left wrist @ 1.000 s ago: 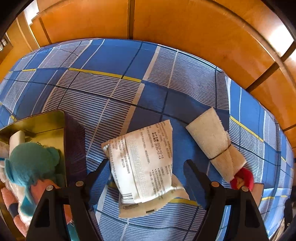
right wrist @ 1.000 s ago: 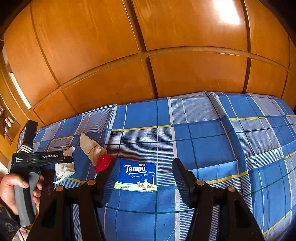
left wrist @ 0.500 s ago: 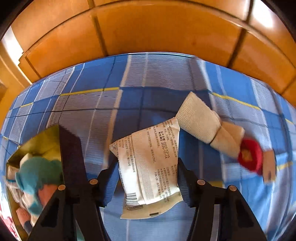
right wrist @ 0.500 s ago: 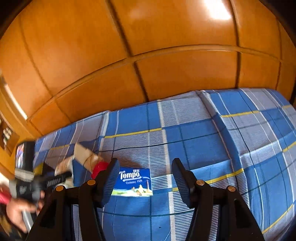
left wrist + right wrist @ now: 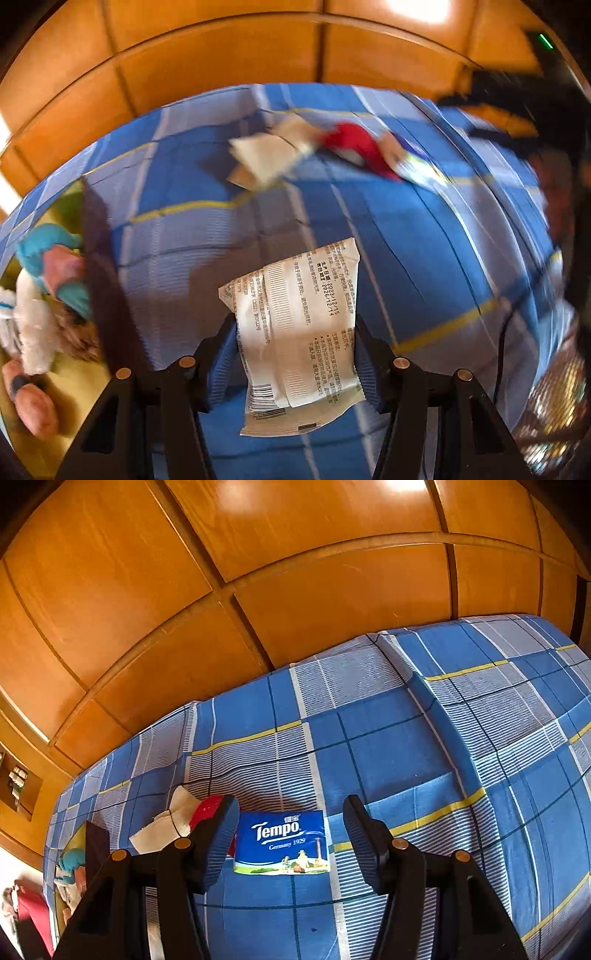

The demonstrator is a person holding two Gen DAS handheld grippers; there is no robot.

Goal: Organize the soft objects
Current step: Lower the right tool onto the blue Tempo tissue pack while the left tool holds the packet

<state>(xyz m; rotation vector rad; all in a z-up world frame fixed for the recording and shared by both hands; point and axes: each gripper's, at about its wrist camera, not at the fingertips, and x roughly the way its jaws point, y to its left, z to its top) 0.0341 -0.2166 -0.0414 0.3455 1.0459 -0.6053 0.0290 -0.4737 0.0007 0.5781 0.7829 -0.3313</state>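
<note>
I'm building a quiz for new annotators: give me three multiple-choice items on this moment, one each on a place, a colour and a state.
1. Where does the Tempo tissue pack lie?
A. on the checked bedsheet
B. in the gold box
C. on the floor

2. What colour is that pack, mostly?
A. green
B. blue
C. black

3. What is the left gripper doing?
A. standing open over nothing
B. closed on the white packet
C. closed on a red thing

Key: 1 A, it rests flat on the sheet; 2 B, blue wrapper; 3 B, both pads press the packet's sides.

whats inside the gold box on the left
In the left wrist view the gold box holds soft toys: a teal and pink plush, something white and fluffy, and a pink piece. Whatever lies beneath them is covered, and the frame is blurred.
</note>
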